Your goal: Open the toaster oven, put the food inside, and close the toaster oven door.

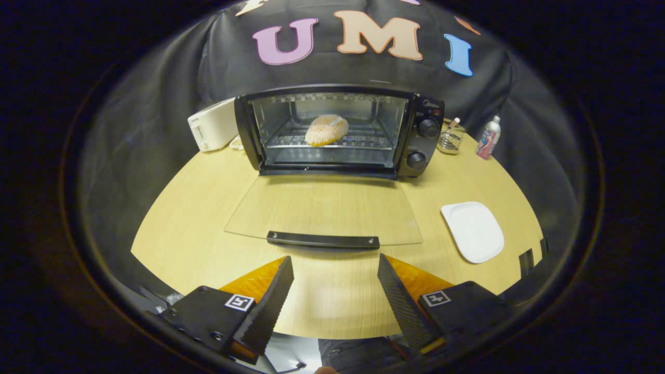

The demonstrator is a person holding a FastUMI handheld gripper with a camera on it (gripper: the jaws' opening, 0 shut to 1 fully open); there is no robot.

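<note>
The gripper (335, 291) hangs released and empty over the counter's (187, 228) near edge, just short of the handle (322, 240) of the toaster oven's (340, 132) dropped glass door (322, 208), with the bread (326, 130) on the rack inside.

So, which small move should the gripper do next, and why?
Probably move the open gripper forward to the door handle just ahead of its fingers and lift it. The bread already lies on the rack inside the toaster oven, and the glass door hangs fully open.
</note>
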